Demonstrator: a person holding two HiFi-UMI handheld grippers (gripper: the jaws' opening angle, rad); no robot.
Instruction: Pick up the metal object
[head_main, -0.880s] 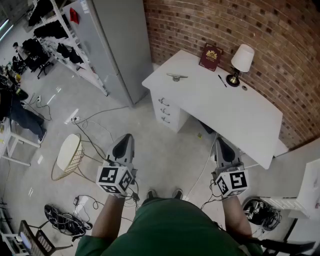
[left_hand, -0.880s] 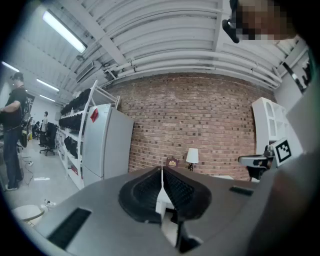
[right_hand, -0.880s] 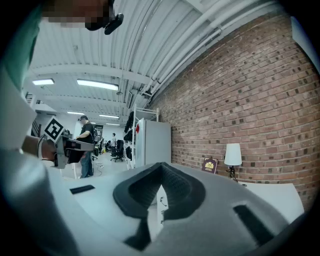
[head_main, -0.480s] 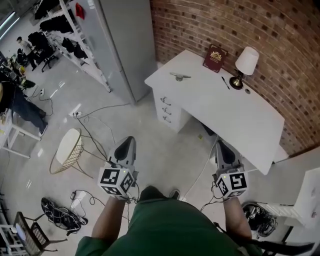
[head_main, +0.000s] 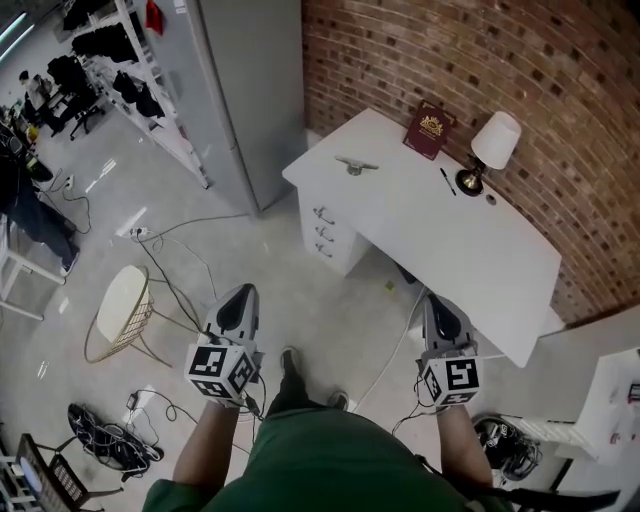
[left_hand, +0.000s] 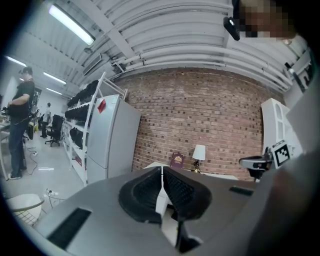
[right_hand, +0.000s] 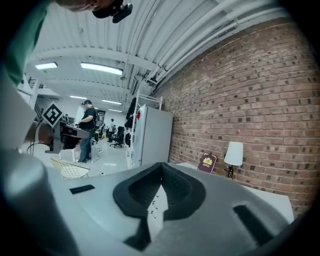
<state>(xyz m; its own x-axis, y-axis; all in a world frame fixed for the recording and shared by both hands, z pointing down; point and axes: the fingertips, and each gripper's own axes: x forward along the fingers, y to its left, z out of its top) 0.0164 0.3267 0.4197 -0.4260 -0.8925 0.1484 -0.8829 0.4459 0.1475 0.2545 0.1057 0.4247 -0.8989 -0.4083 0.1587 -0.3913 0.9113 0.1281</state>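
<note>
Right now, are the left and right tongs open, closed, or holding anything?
Left tongs: closed, holding nothing.
Right tongs: closed, holding nothing.

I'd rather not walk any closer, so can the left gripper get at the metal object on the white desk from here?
Probably not. The metal object lies on the desk near its left end, while the left gripper hangs over floor short of it. Nothing blocks the way, but its fingers are shut.

metal object (head_main: 356, 165), lying on white desk (head_main: 470, 240)
</note>
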